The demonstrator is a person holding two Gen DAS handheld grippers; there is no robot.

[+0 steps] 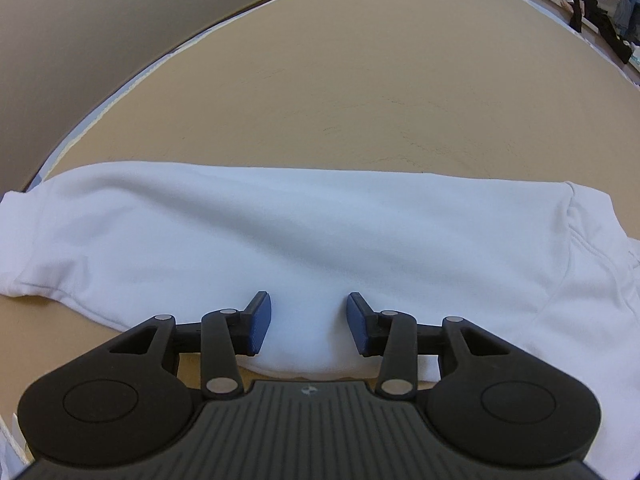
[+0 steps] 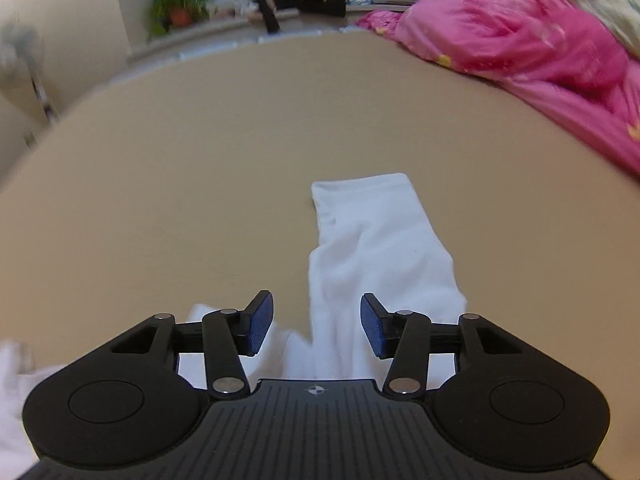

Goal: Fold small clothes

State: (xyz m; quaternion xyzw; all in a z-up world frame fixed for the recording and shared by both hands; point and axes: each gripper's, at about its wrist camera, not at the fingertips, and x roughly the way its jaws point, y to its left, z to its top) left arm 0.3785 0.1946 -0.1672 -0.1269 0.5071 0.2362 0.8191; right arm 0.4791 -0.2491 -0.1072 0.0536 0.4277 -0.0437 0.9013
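A white garment (image 1: pixel 280 236) lies flat across the tan bed surface (image 1: pixel 360 80), its long sleeve or leg stretched from left to right. My left gripper (image 1: pixel 308 322) is open just above the garment's near edge, with blue pads (image 1: pixel 260 324) on both sides of a fold of cloth. In the right wrist view a white sleeve (image 2: pixel 372 240) of the garment stretches away from me. My right gripper (image 2: pixel 316 328) is open and empty above the sleeve's near end.
A pink quilt (image 2: pixel 520 40) is piled at the right side of the bed. A windowsill holds a potted plant (image 2: pixel 176 12) and dark clothes (image 1: pixel 592 8). A fan (image 2: pixel 24 56) stands at the left. The bed's left edge (image 1: pixel 120 92) curves past a wall.
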